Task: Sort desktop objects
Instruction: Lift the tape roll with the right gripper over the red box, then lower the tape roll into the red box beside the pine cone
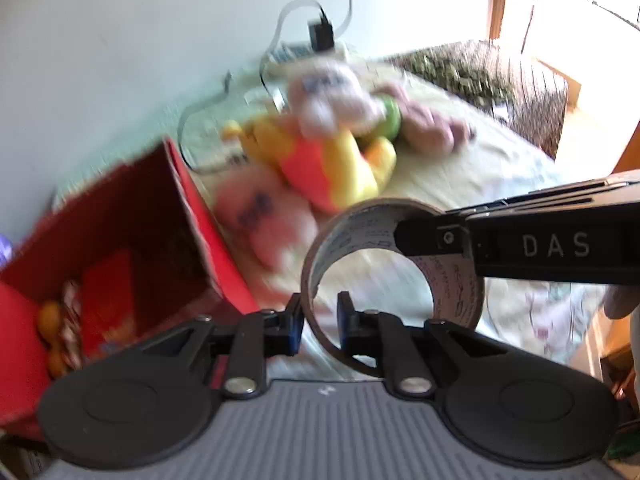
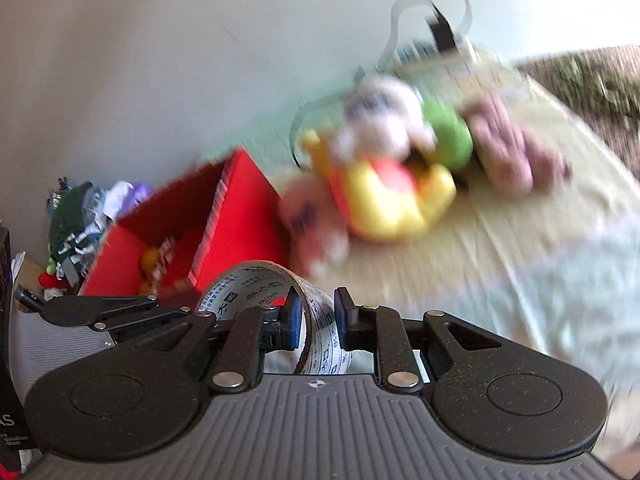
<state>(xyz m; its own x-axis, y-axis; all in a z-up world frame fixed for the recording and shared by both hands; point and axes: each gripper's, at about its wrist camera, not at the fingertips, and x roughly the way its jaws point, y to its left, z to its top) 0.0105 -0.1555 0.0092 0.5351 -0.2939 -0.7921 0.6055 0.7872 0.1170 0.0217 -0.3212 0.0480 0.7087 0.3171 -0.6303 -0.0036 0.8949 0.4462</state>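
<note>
A nearly spent roll of brown tape (image 1: 400, 276) with a printed inner face hangs in the air, held from two sides. My left gripper (image 1: 320, 320) straddles its lower left wall, jaws narrow and shut on it. My right gripper (image 1: 434, 238), marked DAS, reaches in from the right and clamps the upper right wall. In the right wrist view the tape roll (image 2: 320, 332) sits pinched between the right gripper's (image 2: 318, 320) fingers, with the left gripper (image 2: 100, 312) at the left. A red box (image 1: 160, 216) (image 2: 224, 216) stands open to the left, with small items inside.
Blurred plush toys (image 1: 332, 160) (image 2: 392, 192) lie in a heap on the pale cloth-covered table (image 1: 500, 168). A black plug and grey cables (image 1: 320, 32) sit by the wall. Crumpled wrappers and clutter (image 2: 80, 216) lie left of the box. A dark patterned couch (image 1: 500, 76) is at the back right.
</note>
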